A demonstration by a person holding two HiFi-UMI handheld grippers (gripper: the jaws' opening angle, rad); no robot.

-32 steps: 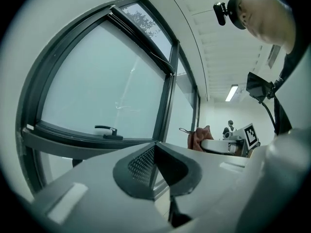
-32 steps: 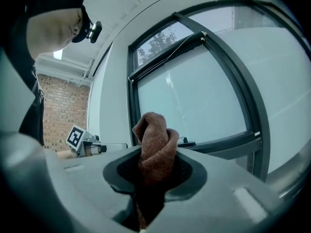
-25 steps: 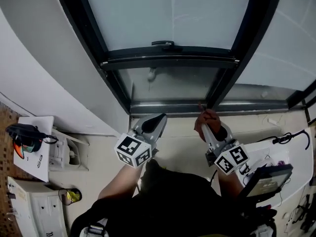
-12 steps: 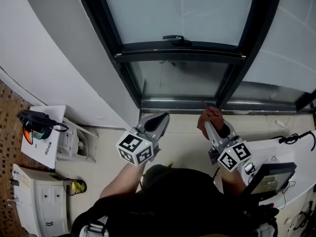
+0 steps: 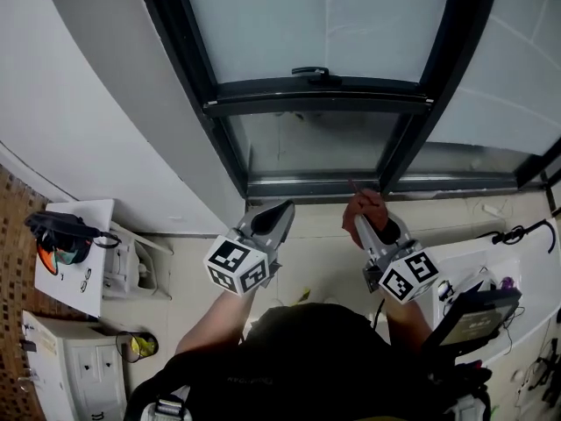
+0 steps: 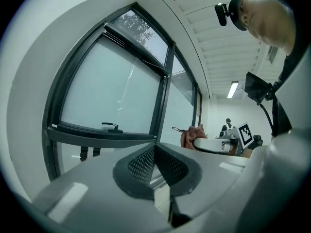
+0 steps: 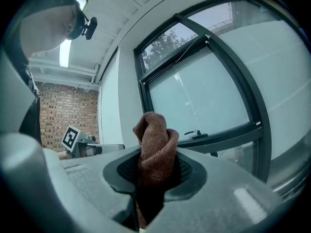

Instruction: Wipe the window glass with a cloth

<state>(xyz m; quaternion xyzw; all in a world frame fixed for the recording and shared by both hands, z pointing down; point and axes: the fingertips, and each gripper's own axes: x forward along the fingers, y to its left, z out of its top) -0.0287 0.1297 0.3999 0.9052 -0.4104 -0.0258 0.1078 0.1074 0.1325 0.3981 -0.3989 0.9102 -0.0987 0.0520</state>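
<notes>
Gripped brown cloth [image 7: 154, 147] tight in right gripper [image 5: 373, 231], low near sill [image 5: 307, 187], short of window glass [image 5: 307, 16] — wiping not yet begun. Carried left gripper [image 5: 270, 221] closed, empty. Next called for raising cloth, pressing it to glass.

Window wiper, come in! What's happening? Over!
Right claw shut on brown cloth. Left claw shut, empty. Cloth held short of the window glass. Nothing in the way.

- Your left grey two-jaw gripper [image 5: 275, 212] points forward, its jaws pressed together with nothing between them.
- Your right grey two-jaw gripper [image 5: 372, 220] is clamped on a bunched rust-brown woven cloth [image 7: 154, 149] that sticks out past the jaw tips.
- You hold both grippers side by side and apart, with your bare left forearm [image 5: 213, 321] extended.
</notes>
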